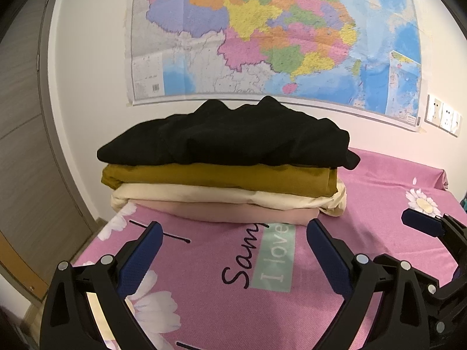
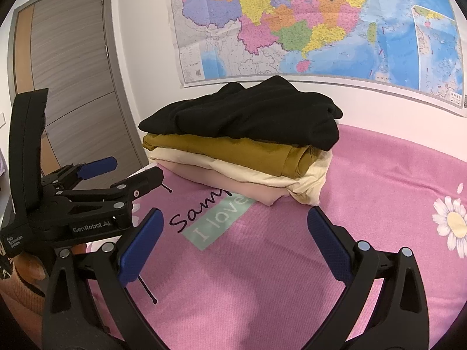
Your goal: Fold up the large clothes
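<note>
A stack of folded clothes stands on the pink bed cover near the wall: a black garment [image 1: 227, 137] on top, then a mustard one [image 1: 219, 178], a cream one [image 1: 227, 197] and a pale pink one [image 1: 242, 213] at the bottom. The stack also shows in the right wrist view, with the black garment [image 2: 248, 113] on top. My left gripper [image 1: 233, 230] is open and empty, just in front of the stack. My right gripper [image 2: 235, 218] is open and empty, a little to the right of the left one. The left gripper [image 2: 128, 172] also shows at the left of the right wrist view.
The pink bed cover [image 1: 379, 180] has daisy prints and lettering [image 1: 262, 256]. A large map [image 1: 277, 35] hangs on the wall behind the stack. A grey door [image 2: 73, 73] stands at the left. Wall sockets [image 1: 443, 115] sit at the right.
</note>
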`<state>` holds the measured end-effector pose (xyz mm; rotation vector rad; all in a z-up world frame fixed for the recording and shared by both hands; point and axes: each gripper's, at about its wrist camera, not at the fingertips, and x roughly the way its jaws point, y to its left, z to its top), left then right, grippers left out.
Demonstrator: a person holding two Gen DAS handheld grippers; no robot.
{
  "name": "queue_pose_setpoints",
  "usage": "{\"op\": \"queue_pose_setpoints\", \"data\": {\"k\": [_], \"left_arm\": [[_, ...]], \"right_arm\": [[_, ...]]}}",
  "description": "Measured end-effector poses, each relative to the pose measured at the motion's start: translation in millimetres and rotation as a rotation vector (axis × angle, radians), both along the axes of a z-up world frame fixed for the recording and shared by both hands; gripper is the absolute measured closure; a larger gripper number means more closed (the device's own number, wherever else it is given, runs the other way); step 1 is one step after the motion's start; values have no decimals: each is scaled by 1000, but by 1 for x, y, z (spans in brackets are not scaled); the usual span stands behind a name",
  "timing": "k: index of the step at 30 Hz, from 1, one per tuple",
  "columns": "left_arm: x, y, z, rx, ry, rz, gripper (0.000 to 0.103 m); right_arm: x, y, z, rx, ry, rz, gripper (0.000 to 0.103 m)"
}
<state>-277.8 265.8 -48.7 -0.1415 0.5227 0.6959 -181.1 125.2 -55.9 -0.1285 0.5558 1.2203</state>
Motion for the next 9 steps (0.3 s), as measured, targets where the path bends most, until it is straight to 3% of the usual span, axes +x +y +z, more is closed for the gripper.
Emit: {"op": "queue_pose_setpoints", "data": {"k": [5,9], "left_arm": [[16,-7,-12,-101,25,-45,7],[46,-28,-32,-169,71,-130,7]], "right_arm": [[12,-23,-8,-20,25,-40,6],[35,-67,-21,-84,42,-187,6]]}}
